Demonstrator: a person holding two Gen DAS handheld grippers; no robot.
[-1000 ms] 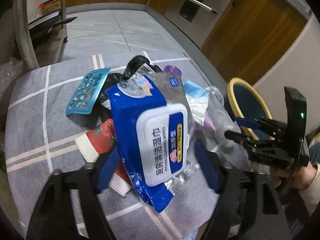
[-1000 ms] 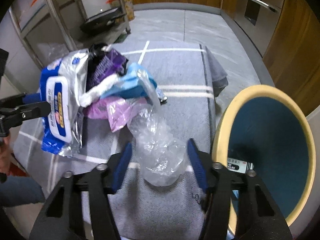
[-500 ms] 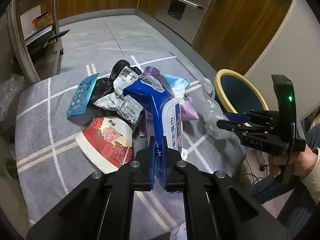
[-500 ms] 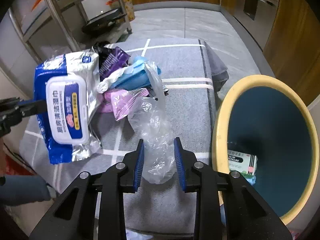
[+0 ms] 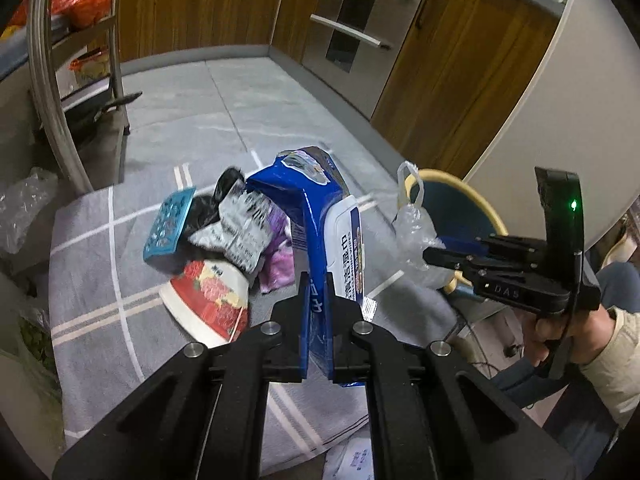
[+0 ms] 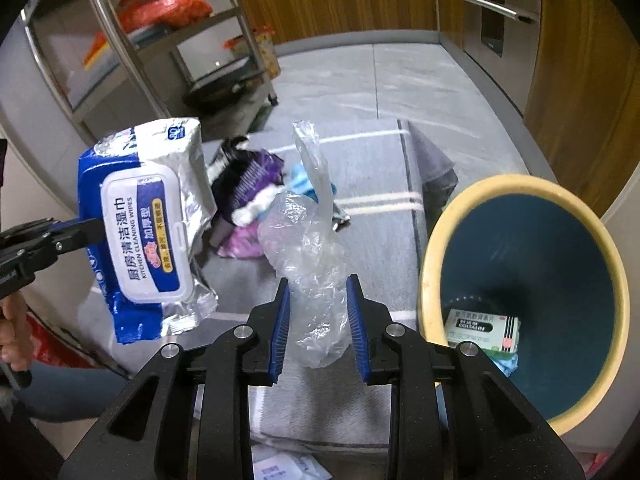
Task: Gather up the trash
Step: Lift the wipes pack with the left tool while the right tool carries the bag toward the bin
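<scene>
Left gripper clamped on wipes pack, lifted above the desk. Right gripper just closed, clamped on clear plastic bag near the desk's bin-side edge, beside bin.

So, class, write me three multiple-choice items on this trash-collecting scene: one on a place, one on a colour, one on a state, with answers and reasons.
1. Where is the small box?
A. on the cloth
B. inside the bin
C. on the shelf

2. What colour is the bin rim?
A. yellow
B. red
C. black

3. What is the right hand-held gripper doing?
A. hanging open over nothing
B. gripping the bowl
C. closed on the plastic bag

Answers:
1. B, it lies at the bin's bottom.
2. A, a yellow rim rings the blue inside.
3. C, its blue pads squeeze the clear bag, while the left hand-held gripper grips the wipes pack.
</scene>
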